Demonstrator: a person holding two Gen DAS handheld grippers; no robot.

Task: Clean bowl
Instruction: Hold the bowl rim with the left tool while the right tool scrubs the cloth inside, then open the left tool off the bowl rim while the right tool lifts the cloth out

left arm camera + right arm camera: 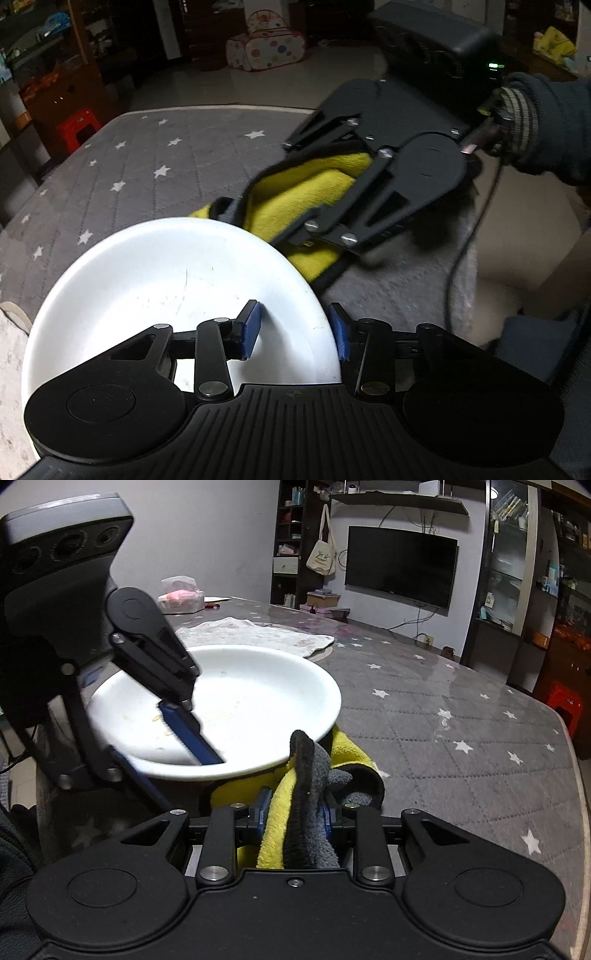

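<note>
Your left gripper (297,328) is clamped on the near rim of the white bowl (166,280): one blue pad (253,328) sits inside the bowl, the other (340,332) outside against the wall, with the rim between them. The bowl sits ahead and to the left of those fingers and appears lifted and tilted over the grey star-patterned table cover (147,166). Faint yellowish smears and scratches show on its inner surface.

Your right gripper (295,819) is clenched on a folded cloth (291,812), yellow on one face, grey on the other, with a dark edge. The cloth stands up between the fingers and spills forward; its yellow part reaches under the bowl's (236,698) near rim, just ahead of the gripper. From the left wrist view the right gripper (280,221) lies beyond the bowl's far rim, to the right, with the cloth (295,195) bunched in it. Whether the cloth touches the bowl there, you cannot tell.

A gloved hand (535,122) holds the right gripper's handle. A pale cloth mat (255,635) lies on the table past the bowl.
</note>
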